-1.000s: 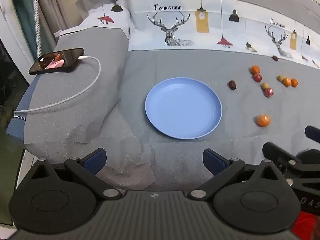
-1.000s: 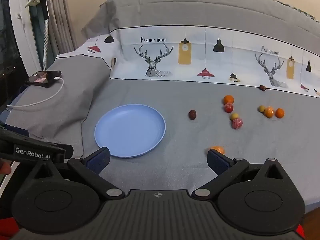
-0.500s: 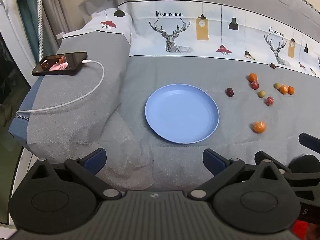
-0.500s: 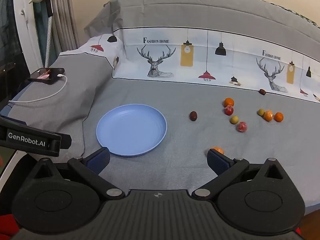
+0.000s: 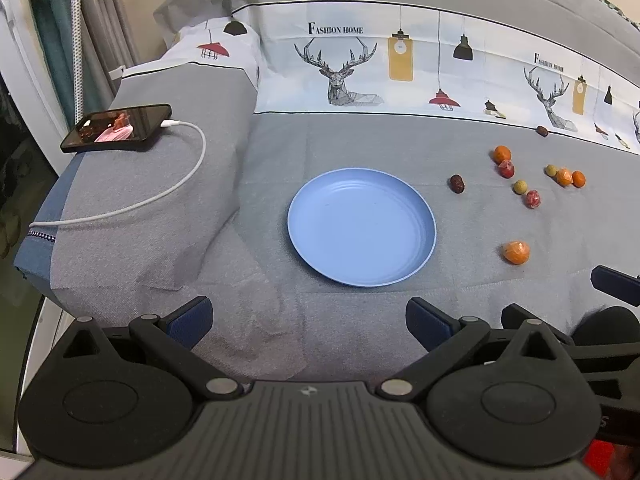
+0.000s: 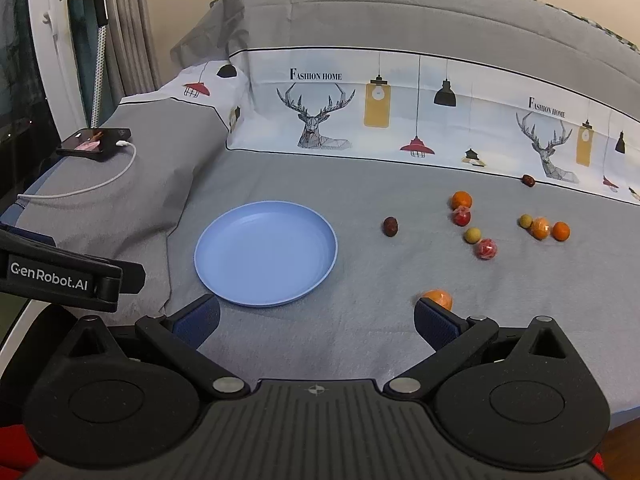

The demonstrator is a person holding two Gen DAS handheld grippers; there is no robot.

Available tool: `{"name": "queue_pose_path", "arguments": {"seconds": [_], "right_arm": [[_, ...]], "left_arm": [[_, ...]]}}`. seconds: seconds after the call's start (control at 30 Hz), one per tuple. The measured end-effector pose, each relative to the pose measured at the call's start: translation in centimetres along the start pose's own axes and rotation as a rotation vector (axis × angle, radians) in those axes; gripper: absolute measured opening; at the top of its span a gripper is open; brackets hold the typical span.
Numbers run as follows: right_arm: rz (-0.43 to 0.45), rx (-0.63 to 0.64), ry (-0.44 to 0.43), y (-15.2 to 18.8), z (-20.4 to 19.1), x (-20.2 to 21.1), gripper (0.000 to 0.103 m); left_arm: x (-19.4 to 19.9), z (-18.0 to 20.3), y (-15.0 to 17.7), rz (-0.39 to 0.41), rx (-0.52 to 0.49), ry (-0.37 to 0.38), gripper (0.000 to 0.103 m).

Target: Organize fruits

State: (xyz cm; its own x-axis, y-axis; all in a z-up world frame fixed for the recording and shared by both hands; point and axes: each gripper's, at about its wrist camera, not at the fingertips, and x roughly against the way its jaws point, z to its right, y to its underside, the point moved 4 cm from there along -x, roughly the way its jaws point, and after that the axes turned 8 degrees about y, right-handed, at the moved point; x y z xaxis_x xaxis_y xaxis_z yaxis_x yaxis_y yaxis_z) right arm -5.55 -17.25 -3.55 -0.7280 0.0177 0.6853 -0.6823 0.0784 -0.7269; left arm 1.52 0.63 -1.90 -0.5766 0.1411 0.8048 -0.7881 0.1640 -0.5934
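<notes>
Orange wrapped fruit (image 6: pixel 439 298) lay on bed just beside right gripper (image 6: pixel 316 316) fingertip | plate (image 6: pixel 265 253) empty | both grippers, left gripper (image 5: pixel 308 314) included, gaped empty | likely light, round, slippery film: pinch across middle.

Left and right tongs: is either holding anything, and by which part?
Nothing is held. Left tongs and right tongs are open, empty.

Black hand-held gripper (image 6: pixel 316 322), 2 blue-padded fingers (image 6: pixel 198 318), silver screws.
</notes>
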Motion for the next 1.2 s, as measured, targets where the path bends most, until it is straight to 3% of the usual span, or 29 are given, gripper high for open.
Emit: {"name": "queue_pose_path", "arguments": {"seconds": [1.2], "right_arm": [[-0.009,0.017,-0.014,0.14,-0.12,-0.28,0.102]], "left_arm": [[-0.4,-0.62,0.25,-0.004,0.014,-0.007,0.103]]}}
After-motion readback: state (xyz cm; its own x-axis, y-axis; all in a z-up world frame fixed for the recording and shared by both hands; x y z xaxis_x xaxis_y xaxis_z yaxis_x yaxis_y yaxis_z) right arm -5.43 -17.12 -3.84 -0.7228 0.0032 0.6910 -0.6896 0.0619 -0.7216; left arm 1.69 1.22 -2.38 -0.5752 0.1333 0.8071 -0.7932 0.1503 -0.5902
